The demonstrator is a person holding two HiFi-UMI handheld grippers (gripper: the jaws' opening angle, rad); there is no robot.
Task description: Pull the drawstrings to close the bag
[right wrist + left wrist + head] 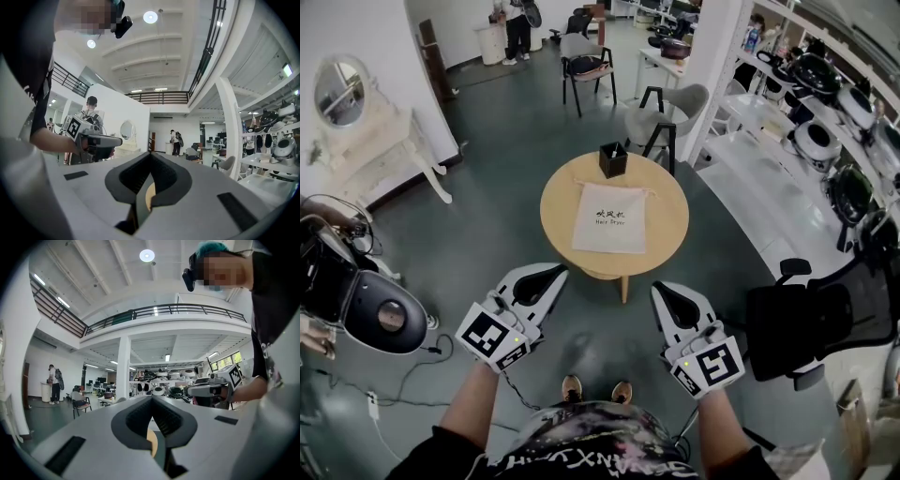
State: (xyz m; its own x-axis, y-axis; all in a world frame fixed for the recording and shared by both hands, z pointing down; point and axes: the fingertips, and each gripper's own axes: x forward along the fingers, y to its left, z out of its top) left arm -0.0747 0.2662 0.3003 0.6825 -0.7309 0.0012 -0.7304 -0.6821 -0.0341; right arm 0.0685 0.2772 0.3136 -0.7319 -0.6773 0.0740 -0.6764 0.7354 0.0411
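L gripper (551,275) & R gripper (663,290), jaws pressed together w/ nothing pinched, hang short of table (561,187); bag (610,218) lies flat there, cords seemingly slack.

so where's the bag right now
Head view, centre: the bag lies flat on the round table, just this side of the black box at the table's far edge.

One black box (613,159) is set on the round desk (667,223), far edge. One white vanity (373,141) is placed at left.
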